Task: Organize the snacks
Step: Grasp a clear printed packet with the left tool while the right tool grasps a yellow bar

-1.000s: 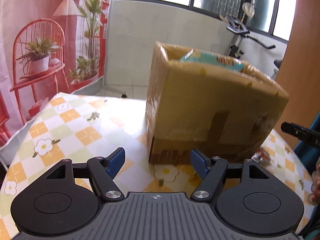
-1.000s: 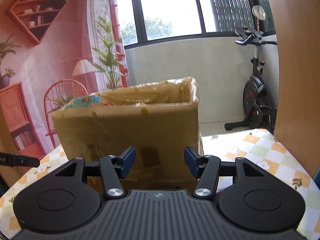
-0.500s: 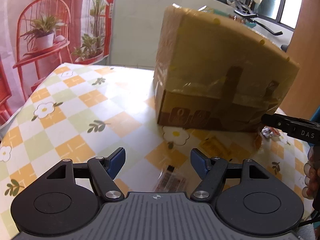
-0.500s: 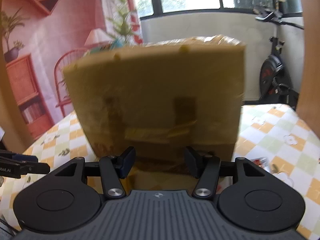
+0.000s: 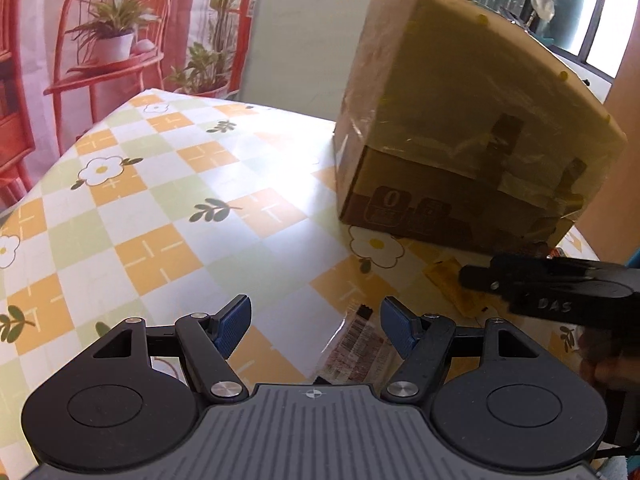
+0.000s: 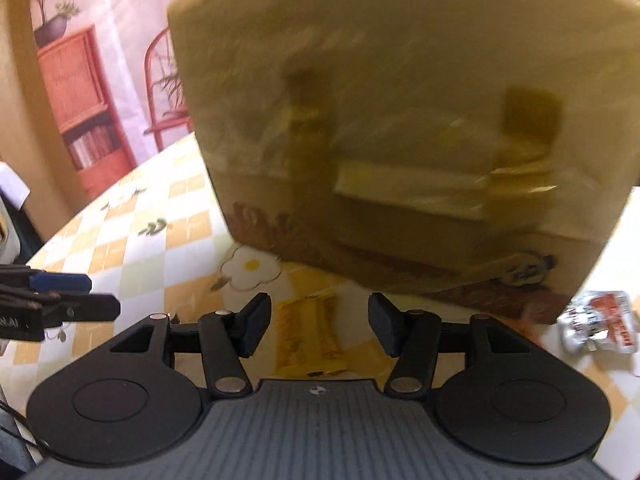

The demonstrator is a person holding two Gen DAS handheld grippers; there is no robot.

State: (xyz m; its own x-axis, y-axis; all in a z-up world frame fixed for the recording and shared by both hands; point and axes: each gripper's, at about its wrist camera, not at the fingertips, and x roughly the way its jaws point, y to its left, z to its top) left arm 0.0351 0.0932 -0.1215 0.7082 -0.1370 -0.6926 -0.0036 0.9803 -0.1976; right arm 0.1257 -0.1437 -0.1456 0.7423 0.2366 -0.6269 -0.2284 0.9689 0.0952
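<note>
Right wrist view, yellow snack packet (image 6: 310, 334) between parted fingers (image 6: 252, 328) (untouched), box (image 6: 400, 120) behind

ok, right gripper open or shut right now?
Open: right gripper jaws stand apart, the yellow snack packet lying on the table between them, unpinched.

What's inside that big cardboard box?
From here, nothing inside shows: both cameras sit below the box's rim, so only its taped walls are visible. Loose snack packets lie on the table in front.
</note>
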